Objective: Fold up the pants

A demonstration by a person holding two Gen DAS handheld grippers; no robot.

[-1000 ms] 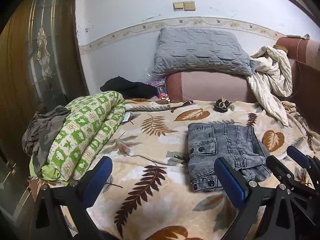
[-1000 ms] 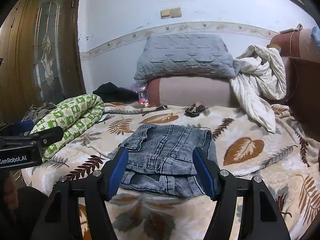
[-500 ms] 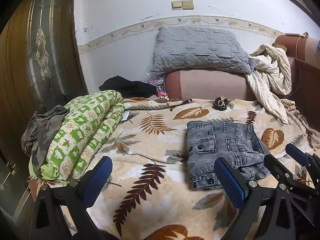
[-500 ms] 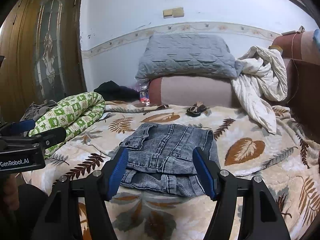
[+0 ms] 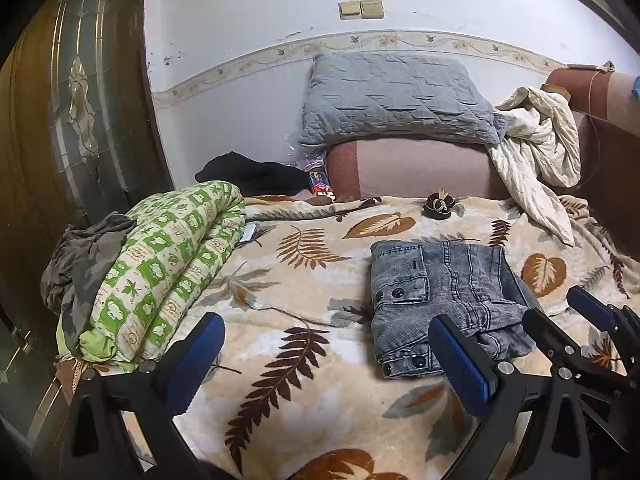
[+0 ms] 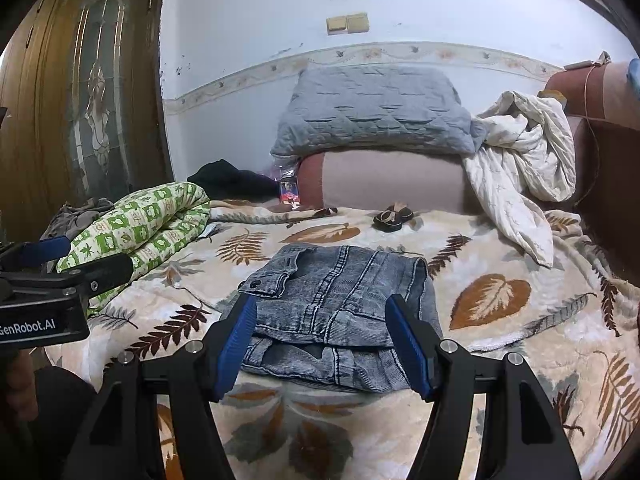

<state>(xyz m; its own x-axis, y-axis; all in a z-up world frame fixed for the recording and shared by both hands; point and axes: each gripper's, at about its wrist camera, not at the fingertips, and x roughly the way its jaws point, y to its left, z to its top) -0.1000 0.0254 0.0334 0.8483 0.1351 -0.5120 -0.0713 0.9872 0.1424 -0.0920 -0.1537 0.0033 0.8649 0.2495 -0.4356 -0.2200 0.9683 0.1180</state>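
Grey washed denim pants (image 5: 444, 300) lie folded into a compact stack on the leaf-patterned blanket (image 5: 304, 292); they also show in the right wrist view (image 6: 340, 308). My left gripper (image 5: 324, 356) is open and empty, held above the blanket to the left of the pants. My right gripper (image 6: 324, 348) is open and empty, just in front of the pants' near edge, not touching them. The right gripper also shows at the right edge of the left wrist view (image 5: 592, 320). The left gripper shows at the left edge of the right wrist view (image 6: 68, 264).
A rolled green patterned quilt (image 5: 160, 276) with grey clothes (image 5: 80, 256) lies at the left. A grey pillow (image 5: 396, 100) sits on a pink headboard (image 5: 420, 168). A white crumpled cloth (image 5: 536, 148) hangs at right. A small dark object (image 5: 439, 206) lies behind the pants.
Both grippers have drawn back slightly from the folded pants. The pants have not moved.
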